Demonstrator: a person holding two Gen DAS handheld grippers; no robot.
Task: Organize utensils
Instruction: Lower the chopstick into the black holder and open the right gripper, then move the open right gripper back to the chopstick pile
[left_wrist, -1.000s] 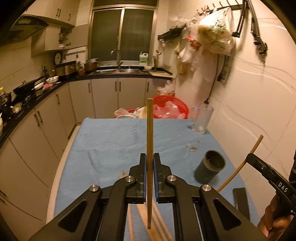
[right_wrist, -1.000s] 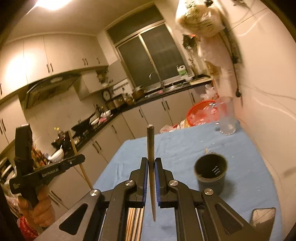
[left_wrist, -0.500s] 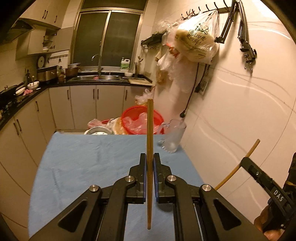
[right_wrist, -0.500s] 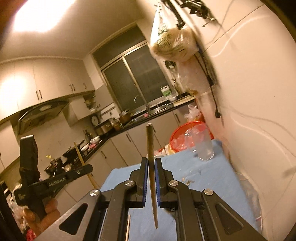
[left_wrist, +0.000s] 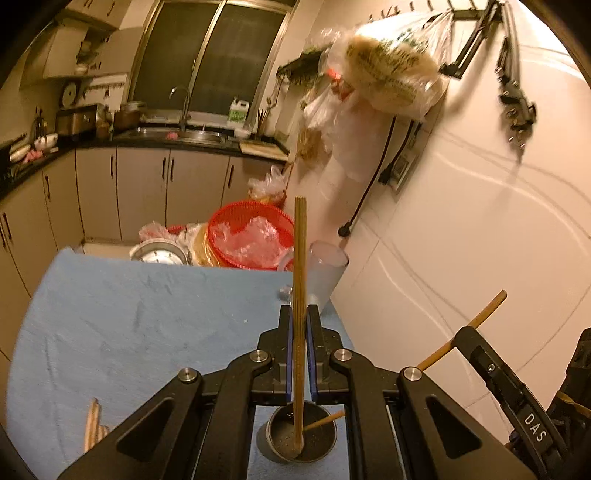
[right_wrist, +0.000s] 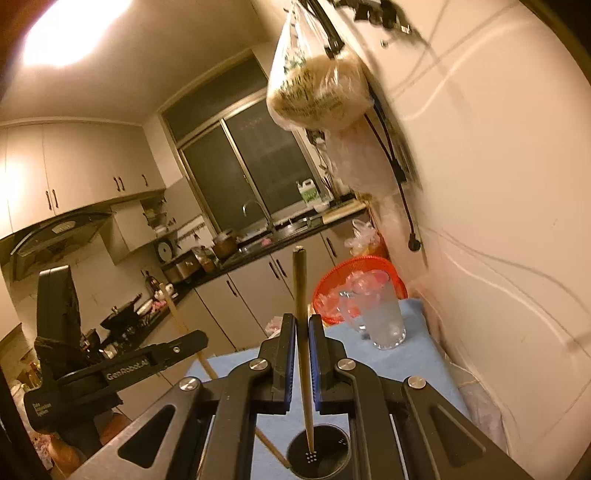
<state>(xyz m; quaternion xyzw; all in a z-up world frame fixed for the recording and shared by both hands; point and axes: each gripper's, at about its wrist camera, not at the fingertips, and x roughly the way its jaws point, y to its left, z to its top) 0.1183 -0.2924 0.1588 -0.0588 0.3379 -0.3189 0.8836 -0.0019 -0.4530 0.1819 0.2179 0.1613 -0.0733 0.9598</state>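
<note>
Table with a blue cloth cover (left_wrist: 122, 314) runs along the pale tiled wall (left_wrist: 480, 221); far end butts against clutter, right edge sits against the wall. Red mesh plastic basket (left_wrist: 251, 229) with clear plastic inside sits just past the table's far edge, near the far right corner. Frosted clear glass mug (left_wrist: 327, 273) stands upright on the table at the far right corner, close to the wall edge. Left black two-finger gripper (left_wrist: 299, 350) is clamped tight on a long tan bamboo chopstick (left_wrist: 300, 266), which stands near vertical between the blue pads; its lower end is inside the small dark cylindrical utensil holder (left_wrist: 299, 439), tip near the bottom. Holder stands upright near the table's right edge, directly under the left gripper. Right black two-finger gripper (right_wrist: 303, 354) is likewise closed on a second darker bamboo chopstick (right_wrist: 300, 295), near vertical, lower tip down in the same holder (right_wrist: 319, 456), over its perforated bottom. In the left wrist view that second chopstick (left_wrist: 461, 328) comes in slanted from the right, tip just over the holder rim. Both chopsticks share the holder; whether the tips touch each other I cannot tell. Small bundle of loose tan chopsticks (left_wrist: 94, 424) lies flat on the cloth towards the near left edge, well apart from the holder.
</note>
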